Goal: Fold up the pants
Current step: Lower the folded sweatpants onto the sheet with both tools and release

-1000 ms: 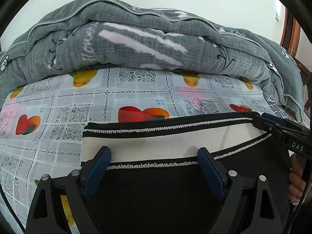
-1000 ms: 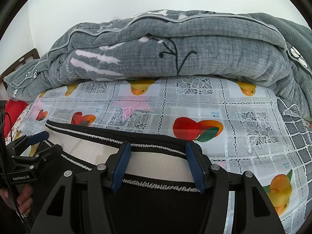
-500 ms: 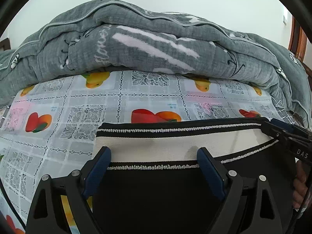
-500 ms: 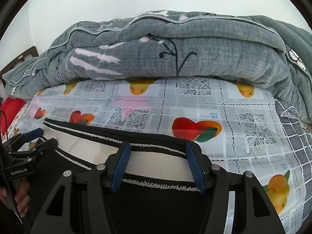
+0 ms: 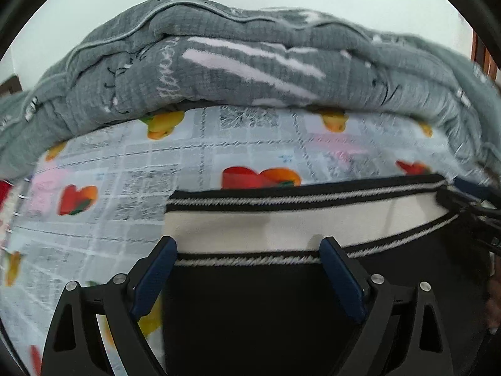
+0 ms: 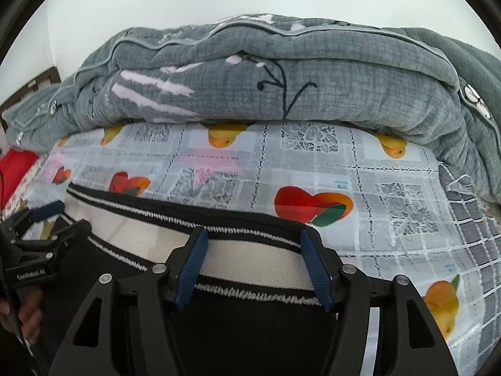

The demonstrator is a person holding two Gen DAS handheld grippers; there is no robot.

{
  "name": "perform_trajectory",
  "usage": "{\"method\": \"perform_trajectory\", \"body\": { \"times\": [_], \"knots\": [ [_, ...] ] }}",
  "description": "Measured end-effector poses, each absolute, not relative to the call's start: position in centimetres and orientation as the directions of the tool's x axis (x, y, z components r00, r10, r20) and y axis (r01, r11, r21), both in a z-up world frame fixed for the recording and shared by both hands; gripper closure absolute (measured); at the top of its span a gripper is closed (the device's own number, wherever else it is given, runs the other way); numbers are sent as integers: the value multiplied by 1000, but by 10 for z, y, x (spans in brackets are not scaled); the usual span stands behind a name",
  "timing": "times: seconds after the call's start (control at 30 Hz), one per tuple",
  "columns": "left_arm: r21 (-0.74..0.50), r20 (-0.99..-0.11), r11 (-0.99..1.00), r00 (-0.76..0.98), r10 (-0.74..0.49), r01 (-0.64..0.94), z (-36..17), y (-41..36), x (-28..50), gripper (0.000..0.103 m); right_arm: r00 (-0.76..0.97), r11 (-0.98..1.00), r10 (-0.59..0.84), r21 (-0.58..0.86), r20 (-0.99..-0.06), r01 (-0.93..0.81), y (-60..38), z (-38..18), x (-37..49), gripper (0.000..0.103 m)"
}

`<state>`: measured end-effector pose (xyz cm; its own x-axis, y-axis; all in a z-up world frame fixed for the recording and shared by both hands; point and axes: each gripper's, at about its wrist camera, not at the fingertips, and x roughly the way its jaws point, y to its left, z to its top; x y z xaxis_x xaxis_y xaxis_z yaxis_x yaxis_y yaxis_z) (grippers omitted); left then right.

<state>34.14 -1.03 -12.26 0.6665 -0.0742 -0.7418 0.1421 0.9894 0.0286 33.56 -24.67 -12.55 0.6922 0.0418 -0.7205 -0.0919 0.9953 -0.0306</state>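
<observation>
Black pants with a white, black-edged waistband [image 5: 281, 222] lie flat on the fruit-print bed cover [image 5: 103, 228]. My left gripper [image 5: 246, 242] is open wide over the waistband's left end, its left finger at the fabric's edge, with no cloth pinched. My right gripper [image 6: 255, 232] straddles the waistband [image 6: 250, 253] at its right corner. Its jaws are opening, and the band lies flat between them without being pressed. Each gripper shows in the other's view: the right gripper [image 5: 451, 188] at the far right, the left gripper [image 6: 67, 216] at the far left with a hand under it.
A bulky grey quilt [image 6: 281, 87] is piled along the far side of the bed, against a white wall. Something red [image 6: 15, 169] lies at the left edge. A grey checked cloth [image 6: 469, 213] covers the bed's right side. Patterned cover [image 6: 313, 163] lies between pants and quilt.
The left wrist view has swung left, so the waistband sits further right in it, and it is blurred now. The right gripper's fingers stand slightly wider apart. The pants have not moved.
</observation>
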Motion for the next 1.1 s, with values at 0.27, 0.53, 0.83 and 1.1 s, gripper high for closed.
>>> {"method": "perform_trajectory", "body": {
  "times": [0.27, 0.53, 0.83, 1.1],
  "knots": [
    [-22, -752, 998, 657, -57, 62, -112, 23, 284, 13, 690, 998, -12, -50, -723, -35, -268, -118, 258, 30],
    [89, -697, 984, 715, -48, 153, -107, 15, 183, 13, 732, 993, -30, -105, -681, -57, -251, -127, 168, 45],
    [-50, -722, 990, 681, -125, 129, -134, 66, 104, 19, 716, 998, 8, -43, -699, -54, -259, -145, 118, 49],
    [146, -704, 974, 710, -21, 174, -140, 58, 80, 28, 729, 998, 54, 48, -683, -29, -269, -156, 117, 49]
  ]
}}
